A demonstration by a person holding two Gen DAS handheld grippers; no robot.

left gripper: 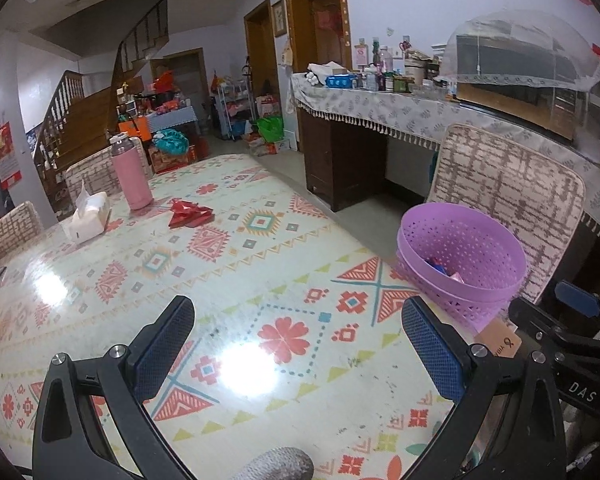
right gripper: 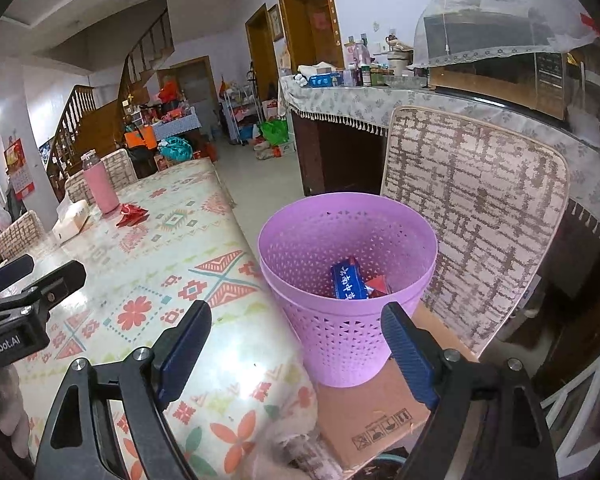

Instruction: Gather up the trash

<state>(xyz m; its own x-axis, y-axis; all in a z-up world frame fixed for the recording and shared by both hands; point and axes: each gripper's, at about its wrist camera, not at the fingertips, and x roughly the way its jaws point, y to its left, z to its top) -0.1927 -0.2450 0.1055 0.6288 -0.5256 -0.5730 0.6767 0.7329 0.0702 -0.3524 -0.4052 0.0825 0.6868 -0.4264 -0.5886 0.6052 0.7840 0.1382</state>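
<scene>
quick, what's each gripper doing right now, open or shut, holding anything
Left gripper: open, holding nothing, above the patterned table.
Right gripper: open, holding nothing, facing the purple perforated plastic bin.

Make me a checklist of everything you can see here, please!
Surface: patterned table, glossy, glare spots.
Job's things: purple bin on a cardboard box beside the table; blue packet and a red scrap inside. Red wrapper lies far off on the table.
Clutter: pink bottle, tissue box.
Tongs: left and right both open, empty.
Cables: nothing seen.
Surroundings: chair behind the bin, stairs, crowded sideboard.
</scene>
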